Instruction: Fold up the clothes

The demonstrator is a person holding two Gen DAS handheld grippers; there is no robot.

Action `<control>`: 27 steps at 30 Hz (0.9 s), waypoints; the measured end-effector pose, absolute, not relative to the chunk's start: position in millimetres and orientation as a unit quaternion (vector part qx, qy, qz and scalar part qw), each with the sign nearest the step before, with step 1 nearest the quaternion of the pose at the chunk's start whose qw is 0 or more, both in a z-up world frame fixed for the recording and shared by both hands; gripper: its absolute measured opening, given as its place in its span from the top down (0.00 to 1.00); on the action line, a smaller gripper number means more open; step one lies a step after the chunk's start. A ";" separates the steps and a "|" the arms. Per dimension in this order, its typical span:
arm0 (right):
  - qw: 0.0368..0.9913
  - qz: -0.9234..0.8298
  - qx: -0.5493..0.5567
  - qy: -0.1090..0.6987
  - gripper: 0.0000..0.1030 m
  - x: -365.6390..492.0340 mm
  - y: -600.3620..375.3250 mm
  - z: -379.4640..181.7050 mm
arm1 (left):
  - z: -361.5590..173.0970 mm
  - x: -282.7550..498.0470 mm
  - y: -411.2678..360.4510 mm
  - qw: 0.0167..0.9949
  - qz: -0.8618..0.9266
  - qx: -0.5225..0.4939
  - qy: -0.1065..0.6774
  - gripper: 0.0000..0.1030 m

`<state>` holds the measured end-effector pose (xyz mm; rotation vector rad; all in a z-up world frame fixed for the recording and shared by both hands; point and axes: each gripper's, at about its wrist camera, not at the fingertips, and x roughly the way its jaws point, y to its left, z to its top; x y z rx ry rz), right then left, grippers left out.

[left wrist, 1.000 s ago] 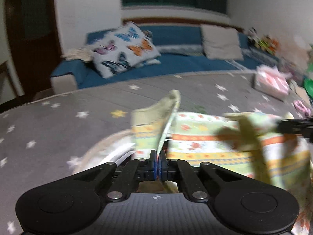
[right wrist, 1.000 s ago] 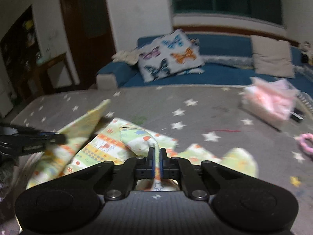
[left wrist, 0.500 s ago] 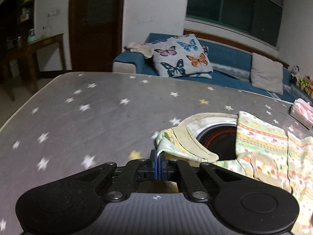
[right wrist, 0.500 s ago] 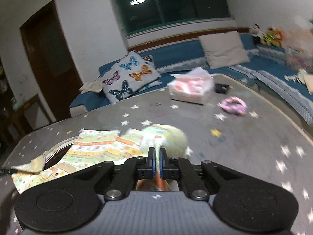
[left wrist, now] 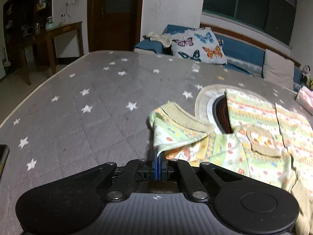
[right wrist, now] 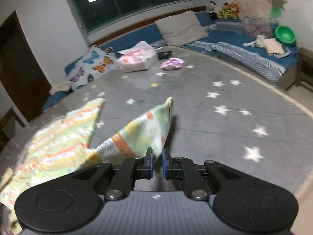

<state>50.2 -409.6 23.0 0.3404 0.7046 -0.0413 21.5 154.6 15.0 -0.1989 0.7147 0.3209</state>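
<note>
- On the star-print bed cover (left wrist: 109,98), toward its right side, the patterned garment (left wrist: 260,129) lies spread, neck opening up, one sleeve doubled over; folding looks partway, the body unfolded.
- My left gripper (left wrist: 158,157) pinches that sleeve, jaws pressed together.
- My right gripper (right wrist: 156,163) is now spread; half a second ago it clamped the cloth.

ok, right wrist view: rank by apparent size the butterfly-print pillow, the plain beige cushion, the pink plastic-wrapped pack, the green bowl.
1-2. Plain beige cushion and butterfly-print pillow: look alike, and the pillow is partly hidden, so unranked.
3. Pink plastic-wrapped pack.
4. Green bowl.
Fisheye stretch and differing distance make this apparent size only.
</note>
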 end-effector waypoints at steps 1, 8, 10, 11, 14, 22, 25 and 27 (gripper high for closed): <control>0.927 -0.028 0.159 0.340 0.90 46.7 -410.7 24.8 | 14.5 20.6 154.2 0.919 0.155 -0.094 0.350 0.98; 0.951 -0.047 0.122 0.280 0.65 37.9 -412.6 58.8 | 17.1 16.8 150.1 0.922 0.161 -0.075 0.345 0.75; 0.954 -0.035 0.109 0.277 0.62 49.5 -406.1 63.1 | 17.9 15.8 150.0 0.922 0.167 -0.073 0.340 0.62; 0.954 -0.033 0.105 0.278 0.58 55.3 -404.3 62.8 | 18.3 14.9 150.1 0.923 0.169 -0.072 0.338 0.60; 0.951 -0.039 0.095 0.290 0.57 83.0 -401.7 55.8 | 19.5 12.7 151.5 0.924 0.172 -0.073 0.335 0.53; 0.922 -0.049 0.158 0.349 0.92 101.3 -432.1 22.4 | 25.8 15.0 152.5 0.927 0.177 -0.063 0.324 0.44; 0.927 -0.061 0.155 0.337 0.95 79.4 -437.5 25.6 | 27.4 19.5 149.7 0.929 0.173 -0.058 0.321 0.41; 0.929 -0.070 0.153 0.329 0.95 64.6 -441.2 27.8 | 28.1 22.5 147.5 0.931 0.170 -0.054 0.319 0.37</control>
